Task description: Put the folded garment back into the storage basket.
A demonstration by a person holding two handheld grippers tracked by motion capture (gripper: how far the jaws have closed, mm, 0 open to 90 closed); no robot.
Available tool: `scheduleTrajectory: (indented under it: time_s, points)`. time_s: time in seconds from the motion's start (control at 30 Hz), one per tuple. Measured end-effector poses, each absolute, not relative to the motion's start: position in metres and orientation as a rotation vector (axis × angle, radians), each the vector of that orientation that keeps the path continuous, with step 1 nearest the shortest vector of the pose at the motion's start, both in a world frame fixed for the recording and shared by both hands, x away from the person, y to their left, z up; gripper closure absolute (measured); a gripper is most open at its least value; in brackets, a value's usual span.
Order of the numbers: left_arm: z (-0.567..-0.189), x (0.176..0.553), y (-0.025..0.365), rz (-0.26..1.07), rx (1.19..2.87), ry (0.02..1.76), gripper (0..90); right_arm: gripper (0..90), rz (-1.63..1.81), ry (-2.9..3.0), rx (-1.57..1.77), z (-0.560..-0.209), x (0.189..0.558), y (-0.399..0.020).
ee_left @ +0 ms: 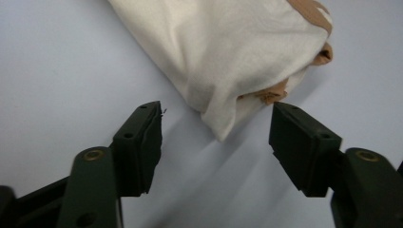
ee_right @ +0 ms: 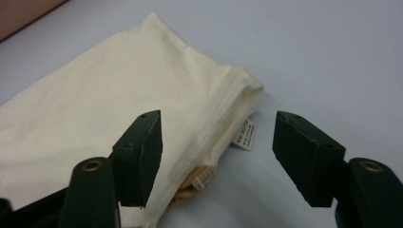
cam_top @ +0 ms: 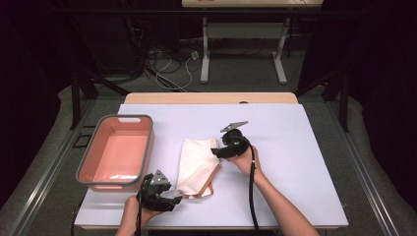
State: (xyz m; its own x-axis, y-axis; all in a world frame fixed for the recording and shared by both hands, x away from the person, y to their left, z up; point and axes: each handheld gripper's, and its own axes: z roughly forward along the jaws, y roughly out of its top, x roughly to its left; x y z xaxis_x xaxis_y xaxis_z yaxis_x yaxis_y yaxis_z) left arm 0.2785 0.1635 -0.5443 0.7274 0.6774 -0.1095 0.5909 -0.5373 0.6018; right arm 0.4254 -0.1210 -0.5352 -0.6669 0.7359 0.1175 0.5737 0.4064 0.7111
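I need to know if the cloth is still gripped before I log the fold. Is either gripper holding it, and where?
Nothing is held. The left gripper and right gripper both stand open by the folded cream cloth, pads off it.

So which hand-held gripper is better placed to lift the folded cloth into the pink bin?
Probably the left hand-held gripper: it is open at the cloth's near corner, beside the pink bin. The right one is open too, but on the far side.

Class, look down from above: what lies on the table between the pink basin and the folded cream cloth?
Nothing: the high view shows bare white tabletop between the pink basin and the cream cloth.
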Motion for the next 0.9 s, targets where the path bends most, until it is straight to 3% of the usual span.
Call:
scheduleTrajectory:
  time_s: [0.4, 0.9]
  points:
    - [-0.537, 0.28, 0.163, 0.193, 2.301, 0.923, 16.2, 17.9, 1.14, 2.499, 1.08, -0.532, 0.395, -0.146]
    - [-0.526, 0.29, 0.155, 0.22, 2.318, 0.923, 4.6, 13.8, 1.177, 2.47, 1.054, -0.521, 0.352, -0.178]
